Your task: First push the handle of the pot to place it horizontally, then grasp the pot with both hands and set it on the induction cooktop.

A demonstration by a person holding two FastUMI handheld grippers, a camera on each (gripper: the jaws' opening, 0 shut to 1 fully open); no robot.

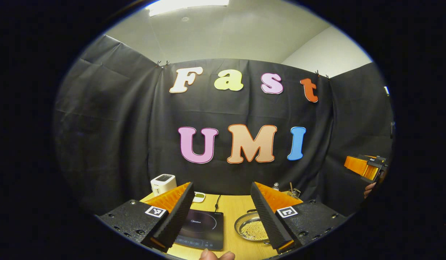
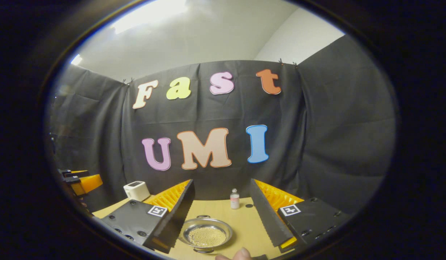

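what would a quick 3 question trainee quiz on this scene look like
1. True or false: the pot already sits on the induction cooktop.
2. What fills the pot's bottom? A) water B) small pale beads C) nothing
3. Fill in: both the left gripper and the right gripper are ____ with nothing between the fingers.

Key: 1 false, it rests on the table beside the cooktop; 2 B; 3 open.

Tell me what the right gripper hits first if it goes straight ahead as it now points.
Probably nothing soon: the right gripper, jaws open, points level above the pot toward the small bottle at the table's back; whether it clears the bottle is unclear.
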